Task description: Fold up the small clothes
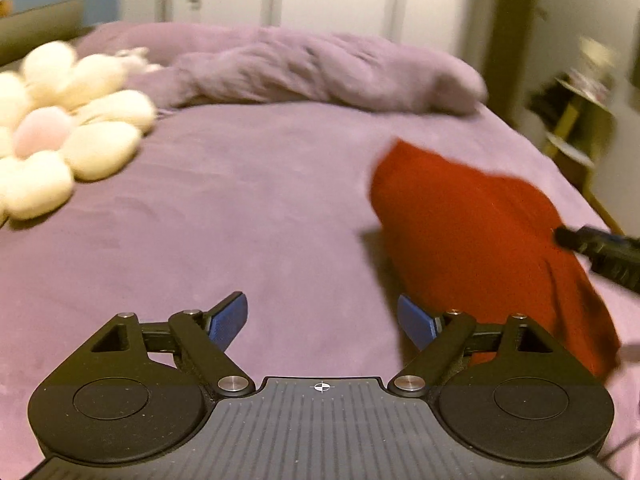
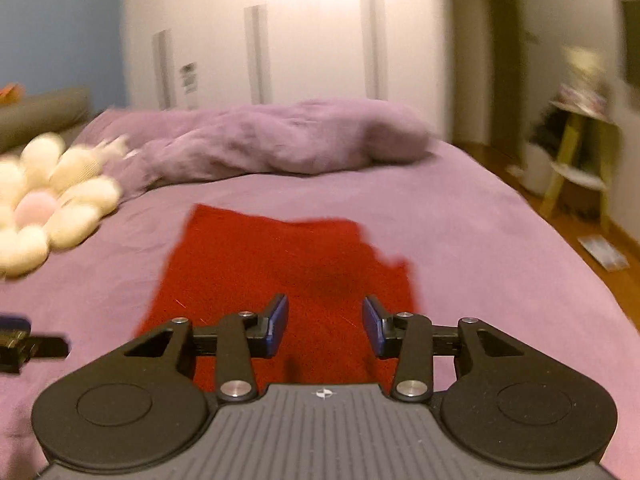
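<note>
A red garment (image 2: 280,264) lies flat on the purple bed sheet (image 2: 480,240), folded into a rough rectangle. My right gripper (image 2: 325,326) hovers above its near end, jaws open with nothing between the blue pads (image 2: 278,324). In the left wrist view the same red garment (image 1: 472,232) lies at the right, and my left gripper (image 1: 322,322) stands wide open over bare sheet (image 1: 240,220) to its left, holding nothing. The right gripper's black finger (image 1: 596,248) pokes in over the cloth from the right edge. The left gripper's tip (image 2: 24,344) shows at the left edge of the right wrist view.
A cream flower-shaped plush cushion (image 1: 60,128) lies at the bed's left. A bunched purple duvet (image 1: 320,72) crosses the far end. White wardrobe doors (image 2: 312,40) stand behind. To the right are the bed's edge, wooden floor and a small yellow-legged stand (image 2: 576,152).
</note>
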`<act>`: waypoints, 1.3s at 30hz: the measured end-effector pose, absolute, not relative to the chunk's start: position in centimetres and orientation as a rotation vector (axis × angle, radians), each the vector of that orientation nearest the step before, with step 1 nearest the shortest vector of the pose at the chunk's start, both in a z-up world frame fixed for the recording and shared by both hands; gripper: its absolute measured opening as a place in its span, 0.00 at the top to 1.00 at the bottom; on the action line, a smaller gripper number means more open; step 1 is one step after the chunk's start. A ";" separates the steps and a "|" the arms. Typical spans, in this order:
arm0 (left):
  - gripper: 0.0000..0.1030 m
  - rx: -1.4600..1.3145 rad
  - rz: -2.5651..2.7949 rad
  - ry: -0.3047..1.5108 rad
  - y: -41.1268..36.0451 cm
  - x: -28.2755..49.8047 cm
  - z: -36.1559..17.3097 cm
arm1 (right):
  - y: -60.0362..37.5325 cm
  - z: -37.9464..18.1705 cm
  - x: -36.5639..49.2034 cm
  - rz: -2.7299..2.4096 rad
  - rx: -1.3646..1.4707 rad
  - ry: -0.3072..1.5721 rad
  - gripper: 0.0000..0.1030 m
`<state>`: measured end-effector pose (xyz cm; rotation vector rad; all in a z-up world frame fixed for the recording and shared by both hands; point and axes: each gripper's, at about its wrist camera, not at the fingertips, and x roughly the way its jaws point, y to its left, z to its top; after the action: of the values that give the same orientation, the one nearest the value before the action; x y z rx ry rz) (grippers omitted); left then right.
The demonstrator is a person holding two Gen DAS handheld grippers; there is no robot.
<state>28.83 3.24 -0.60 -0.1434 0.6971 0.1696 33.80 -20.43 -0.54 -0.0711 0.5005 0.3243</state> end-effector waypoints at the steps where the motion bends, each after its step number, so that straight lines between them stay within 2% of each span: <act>1: 0.15 -0.158 0.197 0.695 3.4 29.5 -0.7 | -18.7 -0.6 34.9 0.362 -0.119 0.493 0.66; 7: 0.15 -0.167 0.239 0.691 1.5 33.9 -1.1 | -16.7 -3.9 40.9 0.304 -0.249 0.526 0.70; 14: 0.13 -0.157 0.224 0.665 -4.2 40.6 -1.9 | -22.4 -6.7 43.3 0.172 -0.099 0.551 0.72; 17: 0.08 -0.103 0.246 0.600 -6.4 42.7 -2.2 | -22.8 -7.3 43.3 0.177 -0.096 0.531 0.71; 20: 0.05 -0.082 0.224 0.623 -7.1 44.3 -3.8 | -24.6 -8.0 43.1 0.173 -0.008 0.524 0.69; 26: 0.04 -0.015 0.257 0.504 -8.7 43.8 -7.8 | -27.0 -9.3 43.3 0.198 0.077 0.492 0.68; 31: 0.04 -0.069 0.186 0.565 -7.5 44.1 -7.0 | -27.5 -8.9 43.9 0.220 0.117 0.508 0.66; 34: 0.04 -0.194 0.013 0.635 -3.8 42.2 -5.2 | -29.4 -7.2 43.0 0.290 0.245 0.567 0.57; 35: 0.04 -0.247 -0.055 0.666 -2.3 41.2 -4.9 | -30.2 -6.8 42.4 0.307 0.281 0.589 0.51; 36: 0.04 -0.301 -0.097 0.692 -0.9 40.1 -4.9 | -31.3 -6.6 41.5 0.319 0.318 0.612 0.32; 38: 0.05 -0.428 -0.220 0.743 1.8 38.1 -5.7 | -33.2 -7.0 39.7 0.298 0.353 0.674 0.07; 39: 0.05 -0.474 -0.260 0.759 2.7 37.5 -6.4 | -34.3 -7.7 38.8 0.320 0.387 0.698 0.07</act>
<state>37.49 2.65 -6.36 -0.4744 0.7589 -0.2601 38.84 -34.28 -7.66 0.3868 0.6975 0.3202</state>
